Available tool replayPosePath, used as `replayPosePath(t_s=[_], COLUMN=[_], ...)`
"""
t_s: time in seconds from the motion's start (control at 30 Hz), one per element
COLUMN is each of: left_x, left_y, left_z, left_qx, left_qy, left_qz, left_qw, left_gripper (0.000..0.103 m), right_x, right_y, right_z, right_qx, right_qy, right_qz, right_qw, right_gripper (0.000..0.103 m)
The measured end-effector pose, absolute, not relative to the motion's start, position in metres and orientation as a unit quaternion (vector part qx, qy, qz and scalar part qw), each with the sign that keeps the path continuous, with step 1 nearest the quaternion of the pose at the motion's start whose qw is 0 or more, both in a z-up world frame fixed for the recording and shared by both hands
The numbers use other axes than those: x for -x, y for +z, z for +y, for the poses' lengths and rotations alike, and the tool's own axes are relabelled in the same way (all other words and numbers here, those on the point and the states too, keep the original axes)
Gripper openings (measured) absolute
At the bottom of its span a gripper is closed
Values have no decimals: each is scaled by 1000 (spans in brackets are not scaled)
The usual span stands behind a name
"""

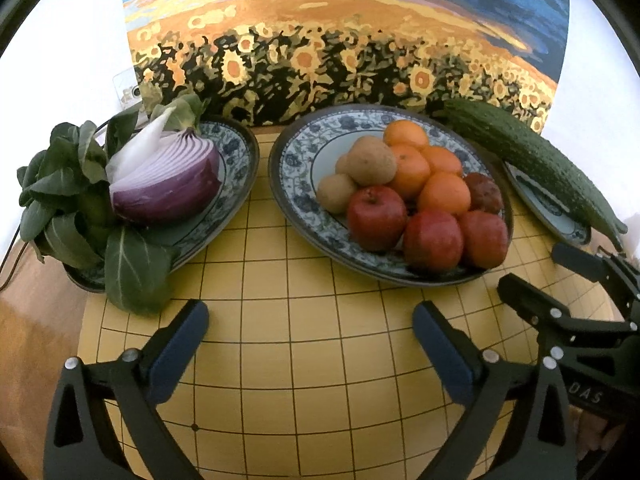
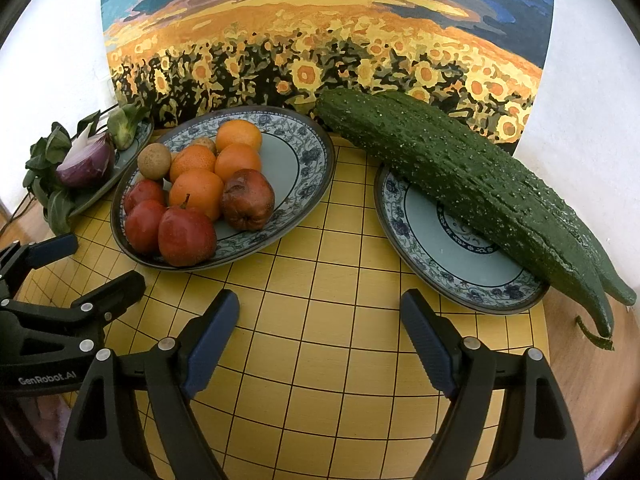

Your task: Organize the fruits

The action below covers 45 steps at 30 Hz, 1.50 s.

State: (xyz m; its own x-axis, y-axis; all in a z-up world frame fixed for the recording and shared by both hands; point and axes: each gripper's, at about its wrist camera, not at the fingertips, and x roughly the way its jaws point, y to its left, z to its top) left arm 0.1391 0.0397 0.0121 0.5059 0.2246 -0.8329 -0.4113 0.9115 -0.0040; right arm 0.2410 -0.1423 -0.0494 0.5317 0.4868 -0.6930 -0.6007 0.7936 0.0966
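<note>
Both grippers hovering empty, jaws spread: left gripper (image 1: pixel 310 330), right gripper (image 2: pixel 320 320). Fruit pile (image 1: pixel 416 196) sitting heaped on middle plate (image 1: pixel 298 184), 12 o'clock of left gripper. Risk: pulling lower apple (image 1: pixel 376 218) sending oranges (image 1: pixel 444 194) rolling off rim.

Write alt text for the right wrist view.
Open right tongs hover over a yellow grid mat, facing a middle plate piled with oranges and red fruit, and a right plate bearing long cucumbers. A halved red onion sits far left.
</note>
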Motion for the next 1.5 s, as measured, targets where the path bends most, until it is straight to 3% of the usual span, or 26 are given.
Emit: replayPosePath(t_s=[1.5], left_x=[-139], left_y=[12], left_z=[41], left_qx=[106], left_qy=[192], left_qz=[460], left_qw=[861], left_gripper=[103], right_x=[-242], right_y=[-50], right_z=[-141], right_qx=[79], right_qy=[311], right_qz=[371], right_qw=[872], right_gripper=[89])
